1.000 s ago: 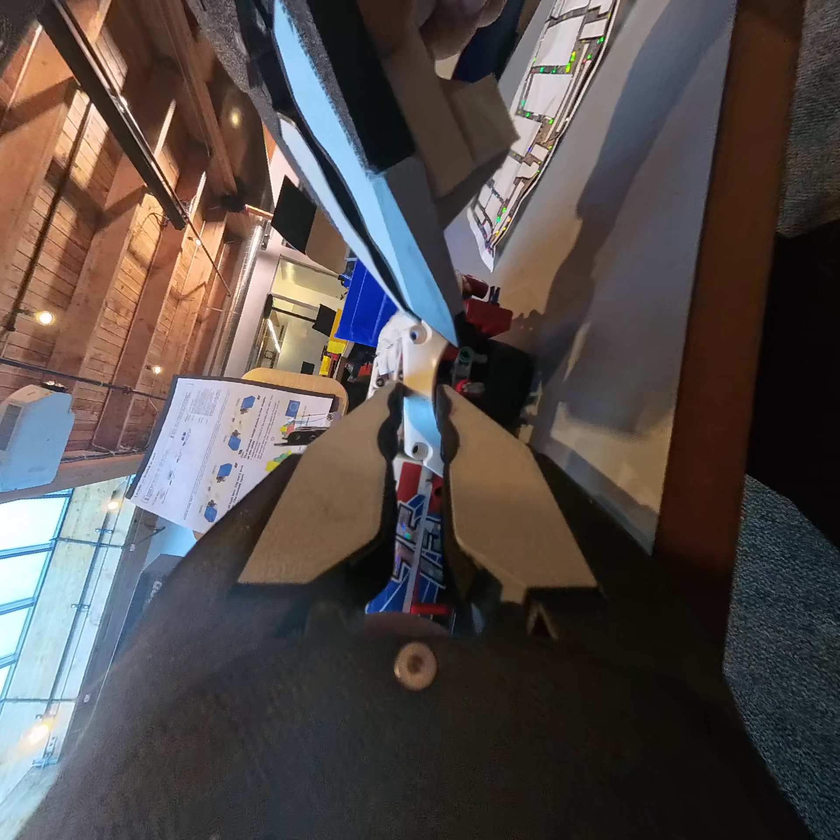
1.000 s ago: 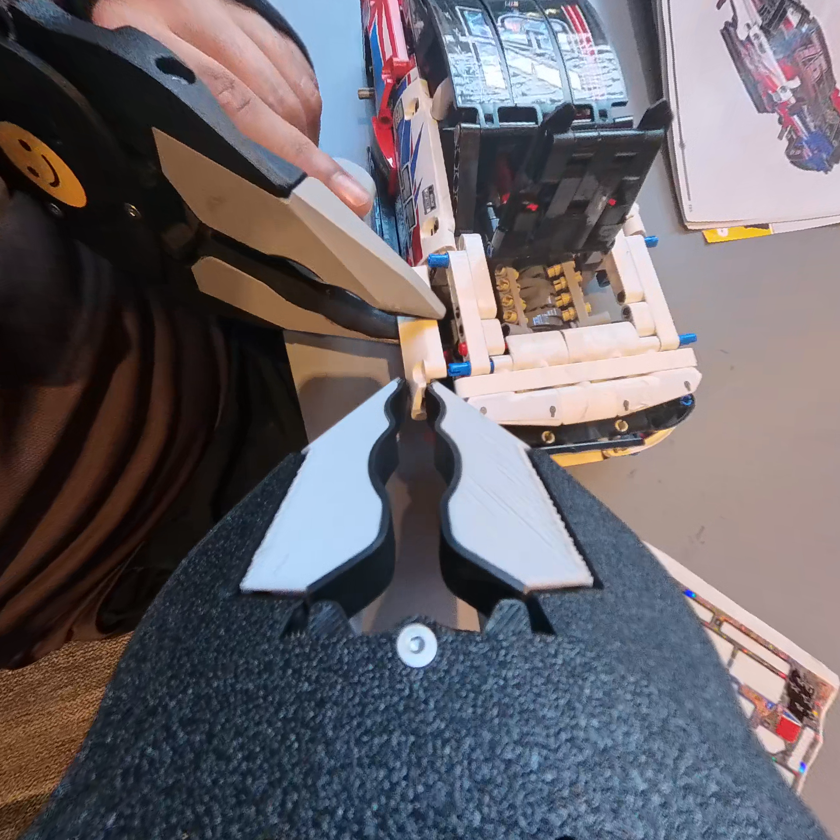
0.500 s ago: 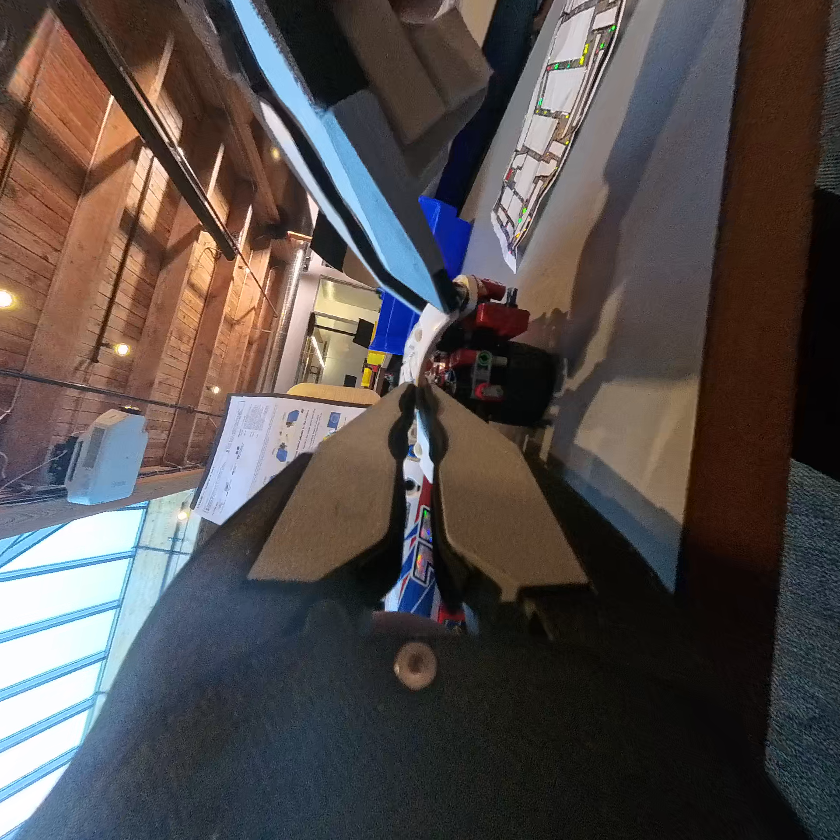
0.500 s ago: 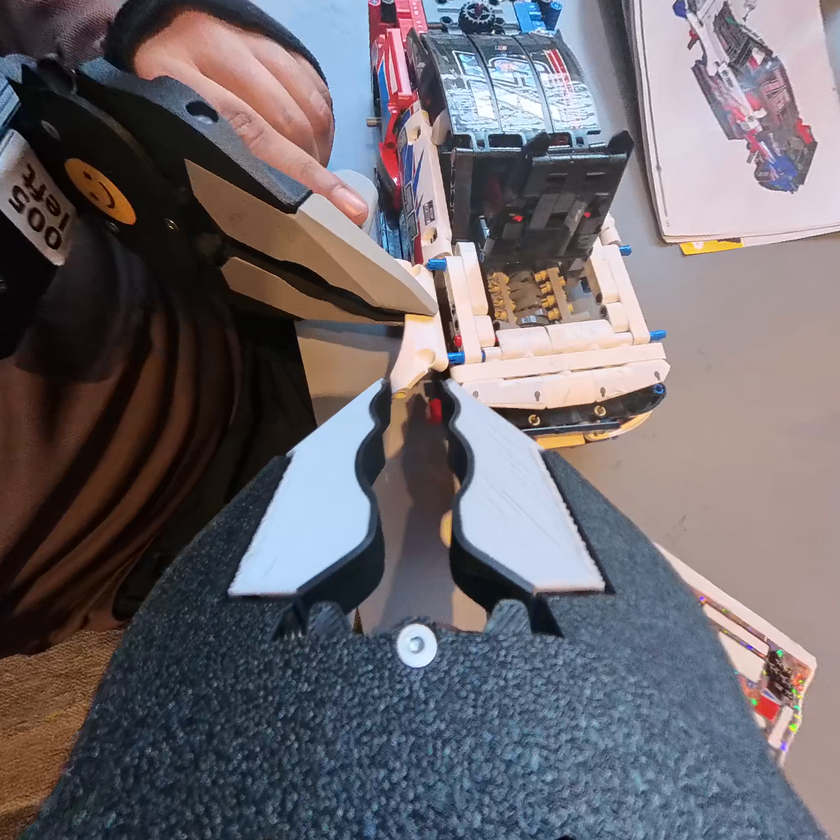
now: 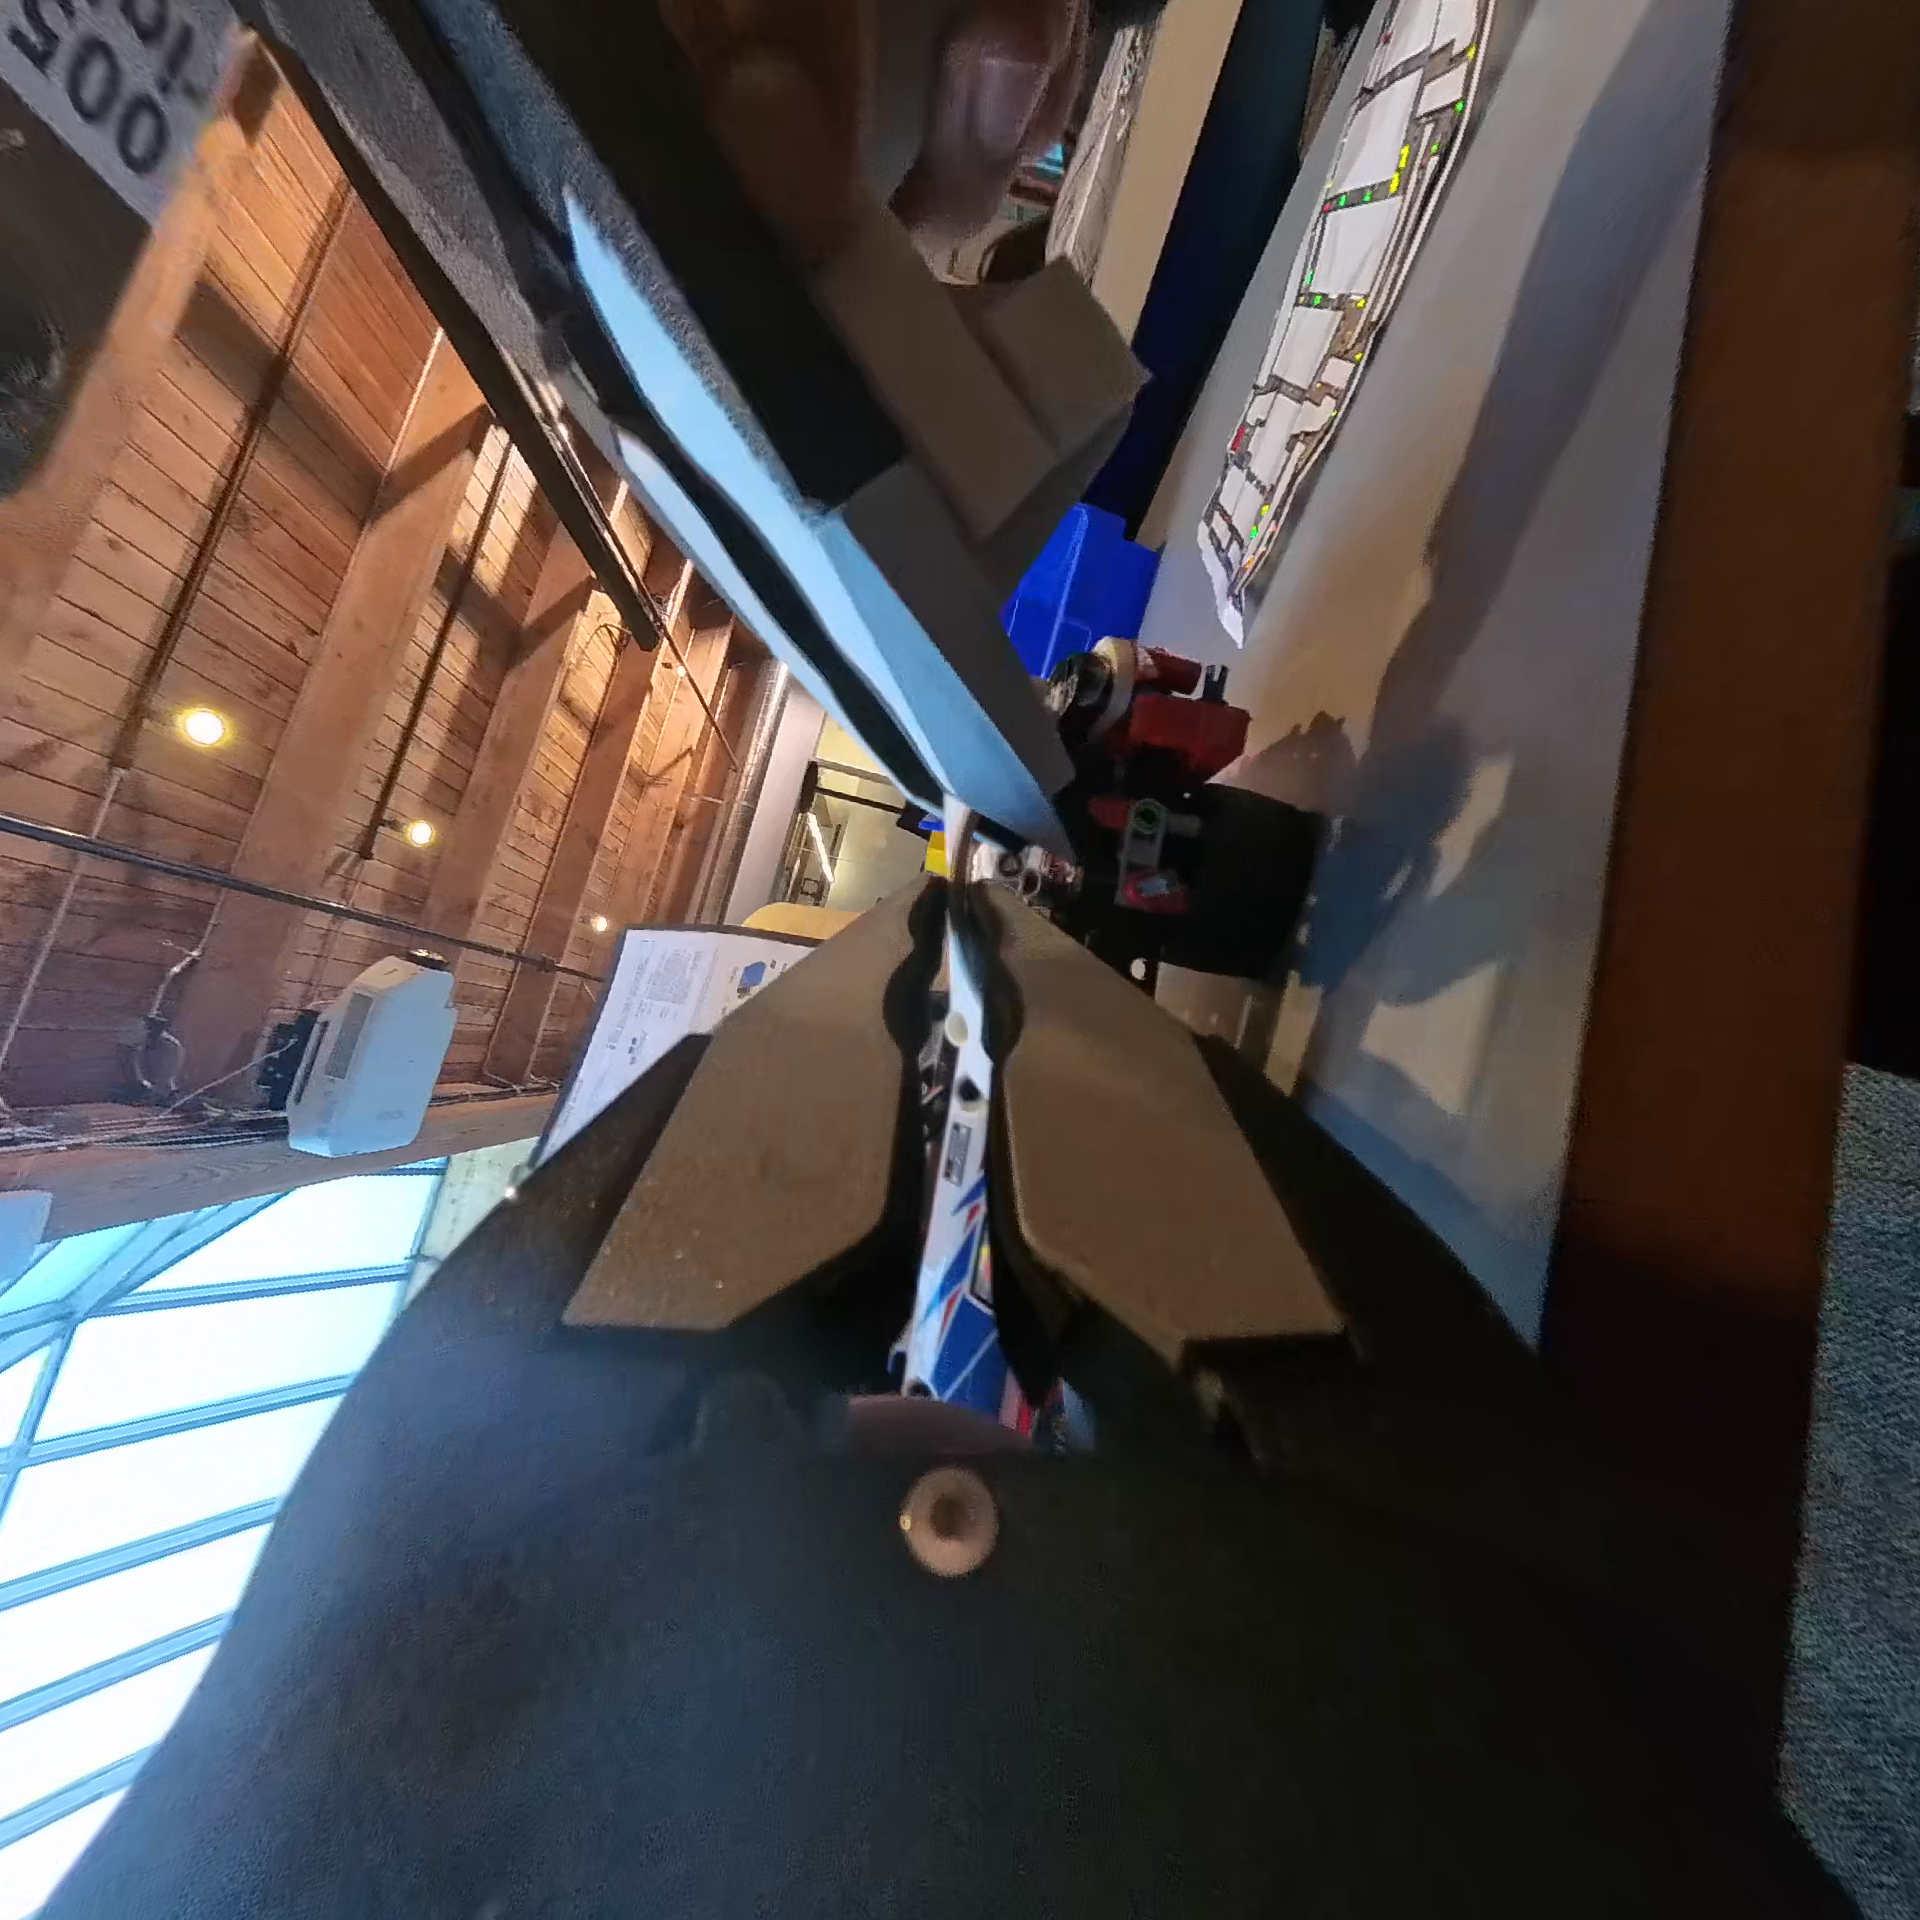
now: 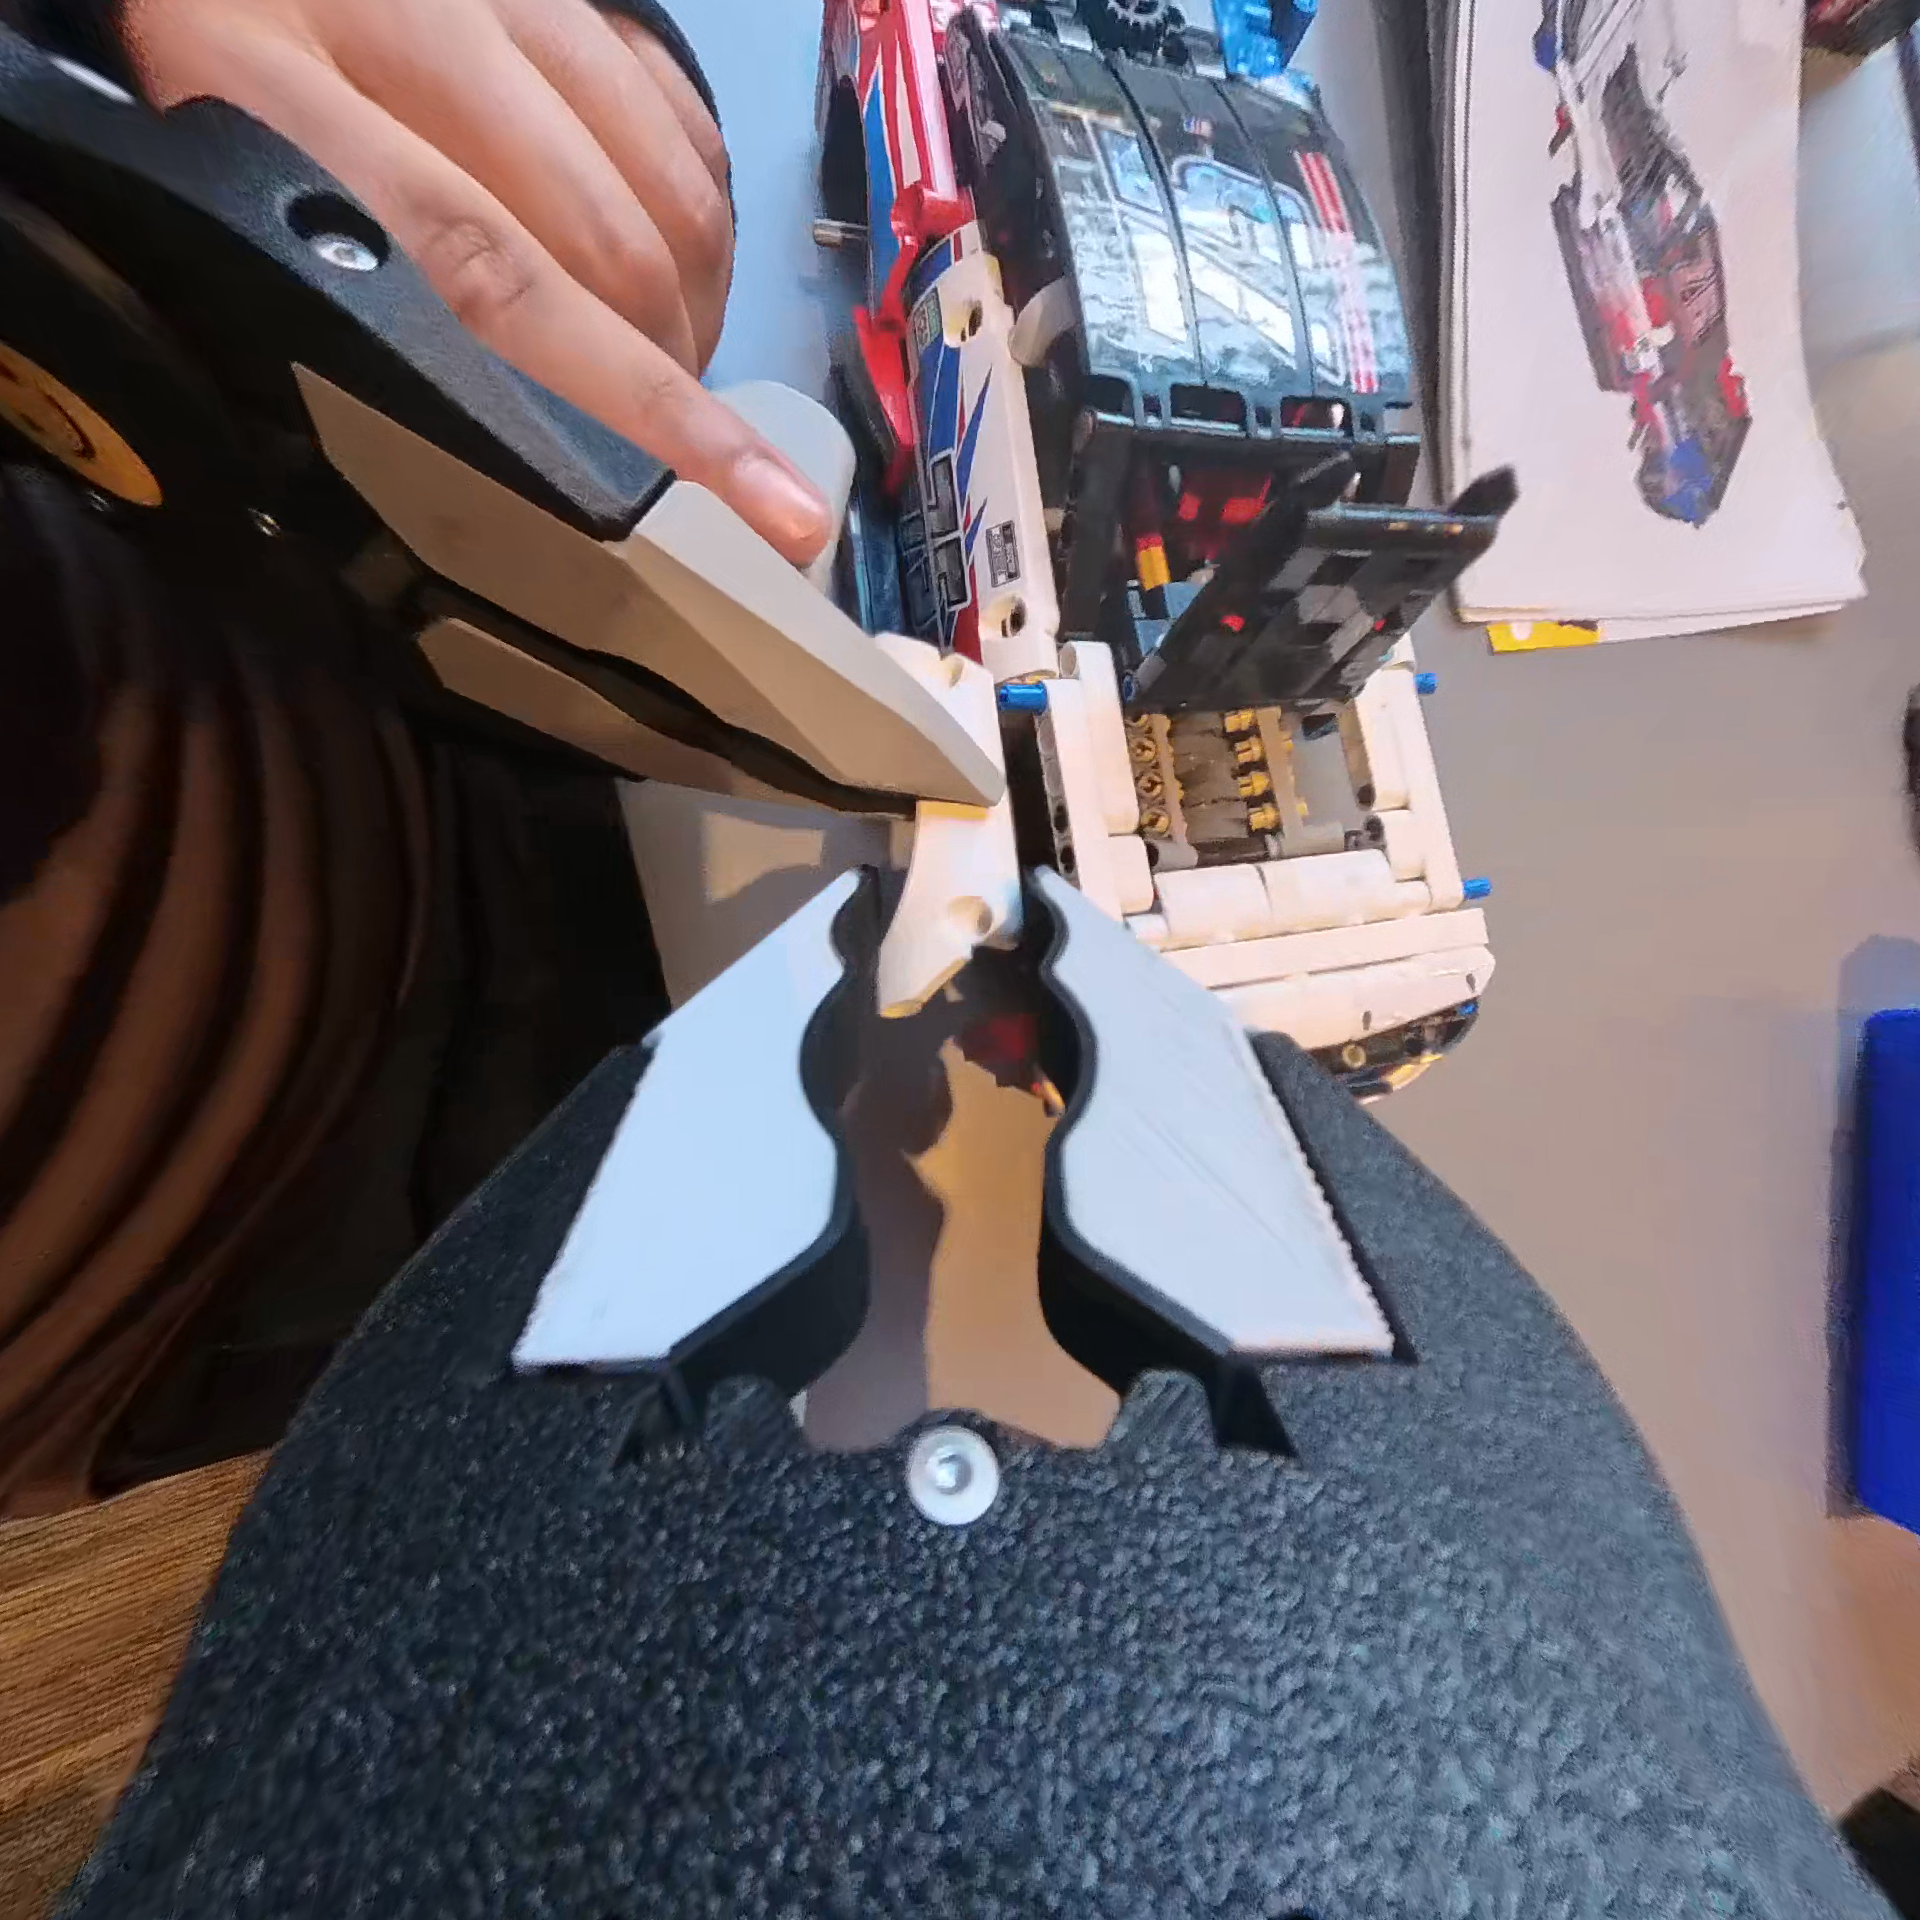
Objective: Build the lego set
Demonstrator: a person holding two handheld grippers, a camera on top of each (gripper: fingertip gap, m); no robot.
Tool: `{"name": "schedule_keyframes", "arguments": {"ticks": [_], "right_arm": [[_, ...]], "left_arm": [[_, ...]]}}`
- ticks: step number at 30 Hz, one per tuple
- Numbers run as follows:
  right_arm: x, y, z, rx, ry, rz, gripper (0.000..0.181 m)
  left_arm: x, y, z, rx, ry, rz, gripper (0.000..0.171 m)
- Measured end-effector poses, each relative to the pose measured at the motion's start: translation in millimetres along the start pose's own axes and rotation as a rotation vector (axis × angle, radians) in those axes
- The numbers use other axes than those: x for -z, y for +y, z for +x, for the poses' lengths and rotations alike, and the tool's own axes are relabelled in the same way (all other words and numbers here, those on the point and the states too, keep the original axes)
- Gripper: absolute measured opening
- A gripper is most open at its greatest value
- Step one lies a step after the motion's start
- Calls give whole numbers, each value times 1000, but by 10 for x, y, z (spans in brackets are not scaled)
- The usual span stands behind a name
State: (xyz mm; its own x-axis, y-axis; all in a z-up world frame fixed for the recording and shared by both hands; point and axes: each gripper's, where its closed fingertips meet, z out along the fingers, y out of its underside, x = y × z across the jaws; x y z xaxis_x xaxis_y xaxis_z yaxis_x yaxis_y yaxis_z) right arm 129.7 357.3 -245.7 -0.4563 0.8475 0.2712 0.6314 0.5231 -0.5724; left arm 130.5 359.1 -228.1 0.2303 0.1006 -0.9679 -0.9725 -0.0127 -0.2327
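A Lego race car (image 6: 1195,312) in white, black, red and blue lies on the grey table (image 6: 1662,1039), its open rear toward me. My left gripper (image 5: 951,914) is shut on a white side panel (image 5: 961,1029) at the car's rear left corner. In the right wrist view the left gripper (image 6: 956,805) comes in from the left, with a hand (image 6: 582,260) on it. My right gripper (image 6: 951,883) is partly open, its fingers on either side of the panel's (image 6: 951,914) lower end. In the left wrist view the right gripper (image 5: 1023,805) reaches down from the upper left onto the same spot.
An instruction booklet (image 6: 1642,312) lies right of the car. A sticker sheet (image 5: 1320,312) lies farther along the table. A blue bin (image 6: 1886,1247) stands at the right edge. The table's wooden edge (image 5: 1745,727) runs close to the car. A person's dark sleeve fills the left. Left and right tips are no more than a few centimetres apart.
My right gripper's jaws have widened from almost shut to partly open around the panel. The panel has turned broadside between them. My left gripper has stayed shut on it.
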Motion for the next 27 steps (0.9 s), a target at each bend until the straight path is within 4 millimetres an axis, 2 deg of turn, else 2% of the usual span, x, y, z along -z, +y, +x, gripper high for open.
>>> {"name": "schedule_keyframes", "arguments": {"ticks": [2,3,5,9,12,13,16,20,22,27], "right_arm": [[0,-8,27,48,51,7,26],[-5,3,48,80,82,4,26],[-7,6,69,143,144,8,26],[37,-22,137,277,327,35,26],[67,-32,140,323,394,60,26],[73,-33,159,334,420,64,26],[46,-20,169,361,444,60,26],[29,-20,178,357,449,95,25],[39,-18,166,339,429,126,25],[80,-54,136,299,382,197,25]], "left_arm": [[12,7,9,76,26,4,3],[22,12,-8,146,43,6,12],[46,68,-83,294,63,-30,27],[181,117,-252,504,62,-62,40],[248,253,-294,652,118,-104,37],[252,269,-291,676,154,-98,32],[222,302,-196,714,281,-112,28],[201,303,-49,704,326,-158,32],[184,290,11,689,310,-179,31],[129,218,1,604,238,-180,19]]}}
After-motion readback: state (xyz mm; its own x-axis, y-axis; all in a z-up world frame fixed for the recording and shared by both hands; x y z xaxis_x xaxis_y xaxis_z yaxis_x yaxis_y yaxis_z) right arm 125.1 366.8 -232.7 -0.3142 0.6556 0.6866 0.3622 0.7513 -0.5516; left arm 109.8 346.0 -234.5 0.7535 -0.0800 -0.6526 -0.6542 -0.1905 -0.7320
